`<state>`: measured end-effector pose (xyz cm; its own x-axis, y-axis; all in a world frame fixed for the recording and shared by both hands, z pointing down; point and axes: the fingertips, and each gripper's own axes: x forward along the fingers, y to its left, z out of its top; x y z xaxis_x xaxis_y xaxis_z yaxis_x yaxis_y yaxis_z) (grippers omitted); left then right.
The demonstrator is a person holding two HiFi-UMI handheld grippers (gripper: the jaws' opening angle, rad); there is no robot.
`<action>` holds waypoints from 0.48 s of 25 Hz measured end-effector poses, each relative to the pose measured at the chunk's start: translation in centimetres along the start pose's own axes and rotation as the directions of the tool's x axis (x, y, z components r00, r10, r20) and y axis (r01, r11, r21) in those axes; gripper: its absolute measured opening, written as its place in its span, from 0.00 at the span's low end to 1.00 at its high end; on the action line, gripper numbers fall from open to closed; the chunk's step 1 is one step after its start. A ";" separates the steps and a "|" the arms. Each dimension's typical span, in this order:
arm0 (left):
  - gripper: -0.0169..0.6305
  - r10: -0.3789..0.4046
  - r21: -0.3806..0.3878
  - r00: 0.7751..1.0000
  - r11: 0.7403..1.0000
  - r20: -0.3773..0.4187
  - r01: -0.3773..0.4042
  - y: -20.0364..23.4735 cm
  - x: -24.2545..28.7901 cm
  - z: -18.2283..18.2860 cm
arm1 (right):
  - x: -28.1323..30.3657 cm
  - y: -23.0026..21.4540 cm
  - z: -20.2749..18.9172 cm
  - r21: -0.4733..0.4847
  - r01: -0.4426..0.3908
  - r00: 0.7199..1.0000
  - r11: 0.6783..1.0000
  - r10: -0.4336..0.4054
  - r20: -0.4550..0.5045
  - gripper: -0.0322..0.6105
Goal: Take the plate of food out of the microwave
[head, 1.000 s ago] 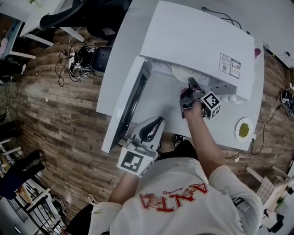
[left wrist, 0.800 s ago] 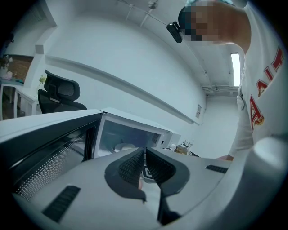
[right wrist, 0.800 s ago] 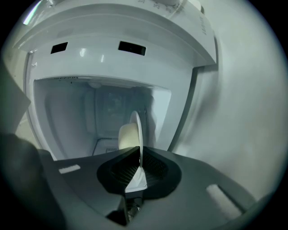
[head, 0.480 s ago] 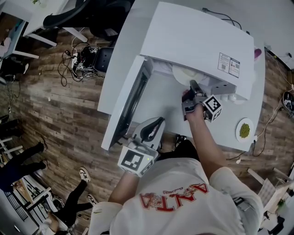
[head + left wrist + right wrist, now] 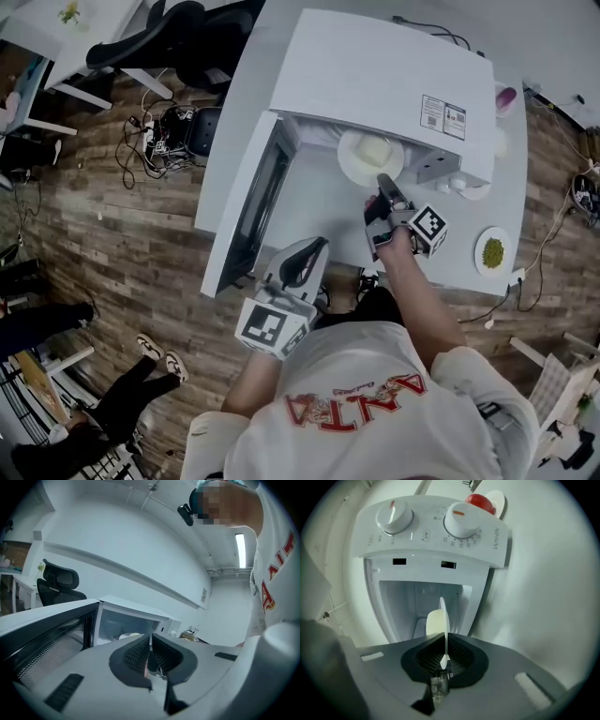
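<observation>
The white table (image 5: 239, 103) carries the open microwave (image 5: 375, 75), directly ahead of the right hand-held gripper (image 5: 384, 185). A small plate of green food (image 5: 493, 251) lies to that gripper's right, near the table edge.

Bright, even indoor light — ceiling lamp (image 5: 241, 550) glares; gripper views bulge, corners black.

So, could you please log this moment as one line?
right tool: shut on plate rim | plate: at microwave opening | left tool: shut, empty
</observation>
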<state>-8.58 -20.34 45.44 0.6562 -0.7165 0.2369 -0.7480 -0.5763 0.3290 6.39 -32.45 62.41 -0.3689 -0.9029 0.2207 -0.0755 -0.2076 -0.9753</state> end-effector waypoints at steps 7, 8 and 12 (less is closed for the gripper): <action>0.06 -0.056 0.024 0.998 0.998 0.015 0.056 -2.7 -0.2 0.5 | -6.3 -0.5 -1.6 -0.002 0.018 0.999 1.000 -0.019 -0.038 0.07; 0.06 -0.067 0.026 0.998 0.997 0.014 0.066 -3.2 -0.1 0.5 | -7.3 -0.7 -1.8 0.000 0.023 0.999 1.000 -0.023 -0.046 0.07; 0.06 -0.116 0.044 0.993 0.992 0.001 0.116 -5.1 0.4 0.4 | -11.1 -1.7 -2.3 -0.011 0.027 0.997 1.000 -0.027 -0.076 0.07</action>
<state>-4.49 -17.81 43.52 0.7384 -0.6453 0.1960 -0.6707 -0.6722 0.3136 8.44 -21.18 61.59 -0.4361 -0.8656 0.2461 -0.0953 -0.2275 -0.9691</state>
